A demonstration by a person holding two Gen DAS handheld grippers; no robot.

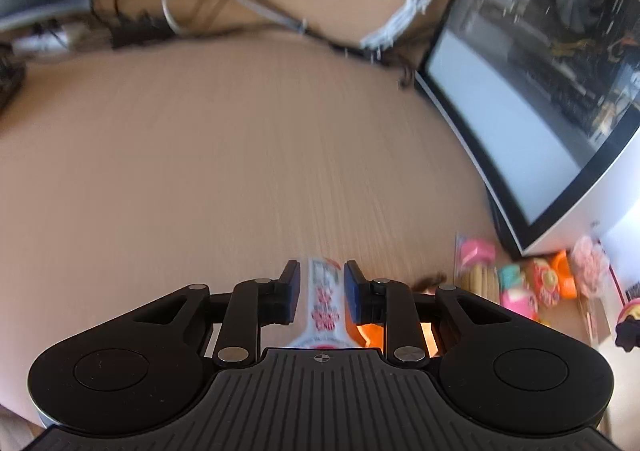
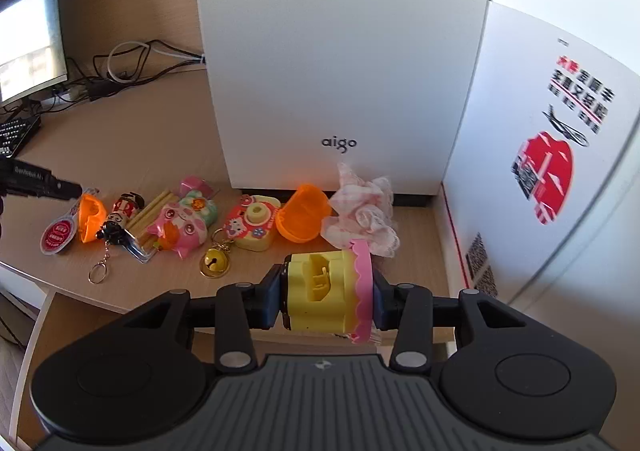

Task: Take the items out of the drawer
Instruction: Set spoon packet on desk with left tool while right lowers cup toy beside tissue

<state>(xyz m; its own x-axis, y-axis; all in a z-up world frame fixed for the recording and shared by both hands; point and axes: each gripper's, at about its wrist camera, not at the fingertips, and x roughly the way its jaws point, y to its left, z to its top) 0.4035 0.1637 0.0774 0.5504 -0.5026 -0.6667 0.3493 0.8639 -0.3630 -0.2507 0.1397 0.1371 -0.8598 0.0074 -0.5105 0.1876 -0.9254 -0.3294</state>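
My right gripper [image 2: 326,299] is shut on a yellow toy with a pink frilled rim [image 2: 320,291], held just above the desk's front edge. A white and red packet [image 1: 324,299] lies flat on the desk between the fingers of my left gripper [image 1: 322,279], which stands open with a thin gap beside the packet. The right wrist view shows that packet [image 2: 58,235] at the left end of a row of small items, with the left gripper [image 2: 76,191] at its far end. The left wrist view is blurred.
Along the desk [image 2: 132,155] lie orange capsule halves [image 2: 304,217], a pink scrunchie [image 2: 364,211], a camera keychain with a bell [image 2: 252,225], a pink pig toy [image 2: 184,223] and a doll keychain [image 2: 120,219]. A white computer case [image 2: 340,51] stands behind, a printed white box [image 2: 560,131] at right, and cables [image 1: 200,11] at the back.
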